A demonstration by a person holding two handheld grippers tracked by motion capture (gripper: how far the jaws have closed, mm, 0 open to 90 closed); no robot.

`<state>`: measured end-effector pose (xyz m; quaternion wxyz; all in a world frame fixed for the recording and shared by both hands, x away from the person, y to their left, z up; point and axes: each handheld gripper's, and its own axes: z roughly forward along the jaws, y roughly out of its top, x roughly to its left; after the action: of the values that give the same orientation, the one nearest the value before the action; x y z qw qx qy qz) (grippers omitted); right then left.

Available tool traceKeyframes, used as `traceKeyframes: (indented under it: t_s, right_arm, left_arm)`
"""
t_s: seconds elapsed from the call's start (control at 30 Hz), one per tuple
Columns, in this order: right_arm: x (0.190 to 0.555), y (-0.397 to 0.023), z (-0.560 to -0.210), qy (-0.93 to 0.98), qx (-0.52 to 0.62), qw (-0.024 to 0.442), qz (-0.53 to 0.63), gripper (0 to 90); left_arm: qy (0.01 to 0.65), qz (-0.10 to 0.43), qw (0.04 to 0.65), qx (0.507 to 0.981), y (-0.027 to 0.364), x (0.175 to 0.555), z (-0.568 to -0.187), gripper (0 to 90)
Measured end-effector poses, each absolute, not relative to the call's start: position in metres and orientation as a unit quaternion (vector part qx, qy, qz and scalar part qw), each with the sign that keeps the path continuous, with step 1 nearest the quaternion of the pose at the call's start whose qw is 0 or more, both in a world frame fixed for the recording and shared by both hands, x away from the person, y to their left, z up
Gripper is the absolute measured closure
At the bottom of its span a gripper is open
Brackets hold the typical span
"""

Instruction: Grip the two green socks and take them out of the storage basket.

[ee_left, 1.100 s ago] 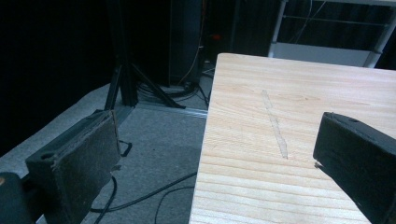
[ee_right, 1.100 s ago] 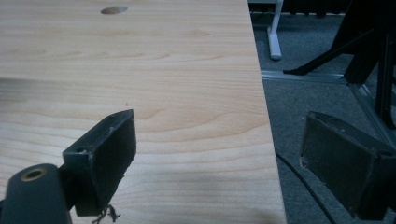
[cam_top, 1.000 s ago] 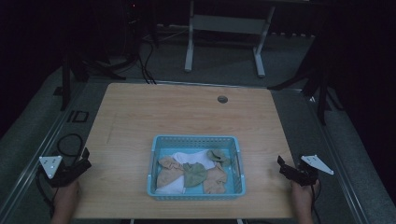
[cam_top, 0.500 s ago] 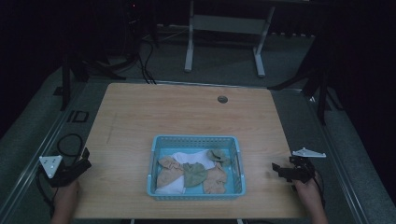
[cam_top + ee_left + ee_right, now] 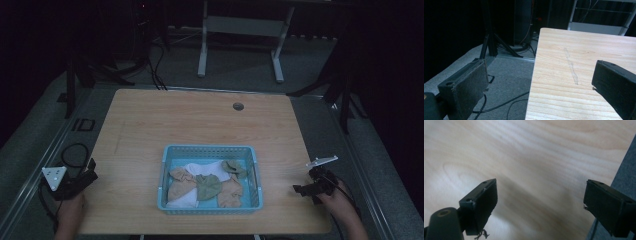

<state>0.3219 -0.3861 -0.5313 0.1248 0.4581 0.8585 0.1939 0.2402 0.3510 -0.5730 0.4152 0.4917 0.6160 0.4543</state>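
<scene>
A blue basket (image 5: 163, 175) sits on the near middle of the wooden table (image 5: 200, 120), holding crumpled cloths (image 5: 205, 184) in tan, olive and white; how many pieces lie there is hard to tell in the dim light. A small round hole (image 5: 238, 106) marks the table's far side. The left gripper (image 5: 82, 177) rests at the near left edge, its jaws wide apart and straddling the table edge, with grey floor (image 5: 506, 82) and cables (image 5: 499, 105) below. The right gripper (image 5: 306, 189) hovers over the near right edge, jaws spread with nothing between them. A white frame (image 5: 240, 30) stands beyond the table; the rest of the room is too dark to read
</scene>
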Motion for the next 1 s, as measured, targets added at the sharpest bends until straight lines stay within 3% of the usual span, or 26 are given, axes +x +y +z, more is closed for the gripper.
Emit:
traceKeyframes:
  t_s: [0.27,0.67,1.0]
  right_arm:
    - [0.323,-0.381,-0.527,0.903,0.408,0.049,0.122,11.8]
    - [0.325,-0.370,-0.519,0.937,0.347,-0.026,0.036,13.8]
    - [0.318,-0.351,-0.511,0.962,0.267,-0.037,0.038,14.2]
  left_arm:
    - [0.616,0.454,0.415,0.492,0.351,0.240,-0.573,0.7]
    - [0.616,0.453,0.416,0.492,0.351,0.240,-0.573,0.7]
    - [0.617,0.453,0.415,0.493,0.351,0.241,-0.573,0.7]
